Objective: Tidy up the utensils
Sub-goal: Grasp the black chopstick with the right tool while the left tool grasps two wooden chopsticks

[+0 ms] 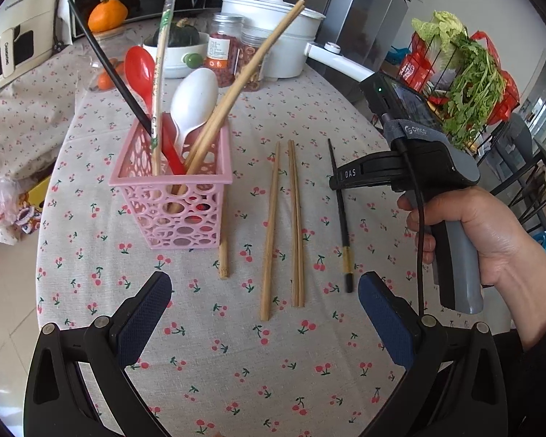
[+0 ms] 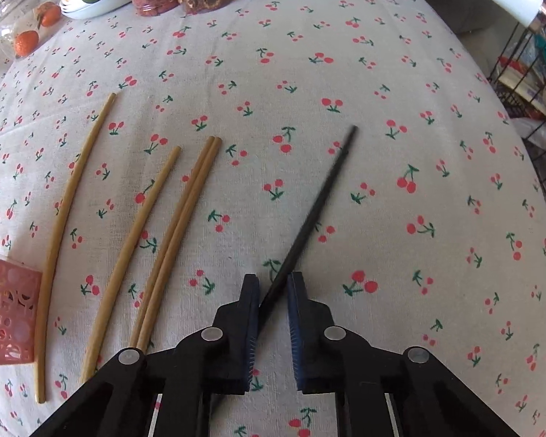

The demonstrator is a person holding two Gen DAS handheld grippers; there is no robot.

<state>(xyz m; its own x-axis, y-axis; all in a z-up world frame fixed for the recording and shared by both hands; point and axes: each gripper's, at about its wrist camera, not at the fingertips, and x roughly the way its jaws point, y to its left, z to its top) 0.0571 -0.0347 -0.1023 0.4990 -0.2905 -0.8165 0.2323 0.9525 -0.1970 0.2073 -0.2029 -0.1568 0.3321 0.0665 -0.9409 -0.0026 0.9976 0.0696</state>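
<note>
A pink openwork basket (image 1: 171, 196) stands on the cherry-print tablecloth and holds a red spoon (image 1: 139, 69), a white spoon (image 1: 194, 100), a black chopstick, a wrapped pair and wooden chopsticks. Several wooden chopsticks (image 1: 271, 233) lie on the cloth to its right; they also show in the right wrist view (image 2: 178, 240). A black chopstick (image 1: 342, 218) lies furthest right. My right gripper (image 2: 272, 282) has its fingers narrowed around this black chopstick (image 2: 309, 215), which runs between them; a gap remains on the right side. My left gripper (image 1: 265, 291) is open and empty, near the table's front.
At the back stand a white pot (image 1: 273, 32), two jars (image 1: 224, 49), a bowl with fruit (image 1: 180, 52) and an orange (image 1: 107, 14). A wire rack with greens (image 1: 462, 83) stands beyond the table's right edge. The basket corner shows in the right wrist view (image 2: 7, 313).
</note>
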